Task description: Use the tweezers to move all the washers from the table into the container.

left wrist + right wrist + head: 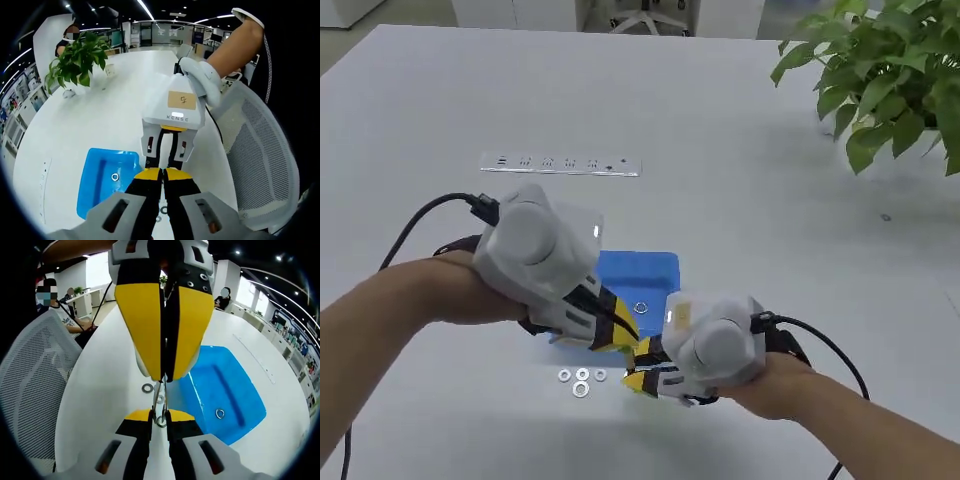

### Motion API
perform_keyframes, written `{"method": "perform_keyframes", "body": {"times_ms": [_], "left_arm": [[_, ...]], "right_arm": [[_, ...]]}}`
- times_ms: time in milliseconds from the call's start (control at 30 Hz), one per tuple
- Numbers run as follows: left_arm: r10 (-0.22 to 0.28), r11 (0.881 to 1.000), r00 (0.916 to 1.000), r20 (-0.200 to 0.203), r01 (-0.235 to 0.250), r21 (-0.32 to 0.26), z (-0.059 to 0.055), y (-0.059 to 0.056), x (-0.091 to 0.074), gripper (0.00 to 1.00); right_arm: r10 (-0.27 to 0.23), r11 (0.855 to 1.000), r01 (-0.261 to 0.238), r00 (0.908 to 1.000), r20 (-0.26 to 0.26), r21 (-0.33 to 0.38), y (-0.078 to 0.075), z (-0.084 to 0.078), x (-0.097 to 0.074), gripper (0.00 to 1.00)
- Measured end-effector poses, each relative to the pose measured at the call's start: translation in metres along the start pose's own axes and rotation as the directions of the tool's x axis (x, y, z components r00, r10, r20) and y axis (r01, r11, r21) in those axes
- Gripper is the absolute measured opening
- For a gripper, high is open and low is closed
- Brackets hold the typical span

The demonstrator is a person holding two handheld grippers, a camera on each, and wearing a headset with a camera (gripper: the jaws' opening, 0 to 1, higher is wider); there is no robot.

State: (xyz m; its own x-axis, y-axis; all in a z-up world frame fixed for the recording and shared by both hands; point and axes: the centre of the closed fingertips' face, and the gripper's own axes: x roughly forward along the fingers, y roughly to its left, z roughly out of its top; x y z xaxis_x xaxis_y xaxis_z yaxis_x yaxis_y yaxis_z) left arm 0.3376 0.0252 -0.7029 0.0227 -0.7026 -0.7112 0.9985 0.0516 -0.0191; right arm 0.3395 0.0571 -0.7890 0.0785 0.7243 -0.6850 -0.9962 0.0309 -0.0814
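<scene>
A plant and a power strip sit far off. The left hand-held gripper clamps thin tweezers over small silver washers; the right hand-held gripper is clenched.

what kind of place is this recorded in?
Most likely an open-plan office: a large white table, a mesh office chair, a potted plant, and ceiling strip lights overhead.
</scene>
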Motion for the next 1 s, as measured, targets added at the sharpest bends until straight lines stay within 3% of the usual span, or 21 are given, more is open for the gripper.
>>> {"method": "perform_keyframes", "body": {"times_ms": [667, 1000], "left_arm": [[-0.003, 1.000, 1.0000, -0.008, 0.003, -0.010, -0.0074, 0.0007, 0.0059, 0.05], [0.005, 1.000, 1.0000, -0.001, -0.005, -0.013, -0.0052, 0.0027, 0.0072, 0.05]], "right_arm": [[0.015, 1.000, -0.015, 0.9999, -0.004, 0.014, 0.0008, -0.0051, 0.0075, 0.13], [0.011, 1.000, -0.011, 0.9999, 0.003, 0.027, 0.0000, -0.0048, 0.0047, 0.14]]}}
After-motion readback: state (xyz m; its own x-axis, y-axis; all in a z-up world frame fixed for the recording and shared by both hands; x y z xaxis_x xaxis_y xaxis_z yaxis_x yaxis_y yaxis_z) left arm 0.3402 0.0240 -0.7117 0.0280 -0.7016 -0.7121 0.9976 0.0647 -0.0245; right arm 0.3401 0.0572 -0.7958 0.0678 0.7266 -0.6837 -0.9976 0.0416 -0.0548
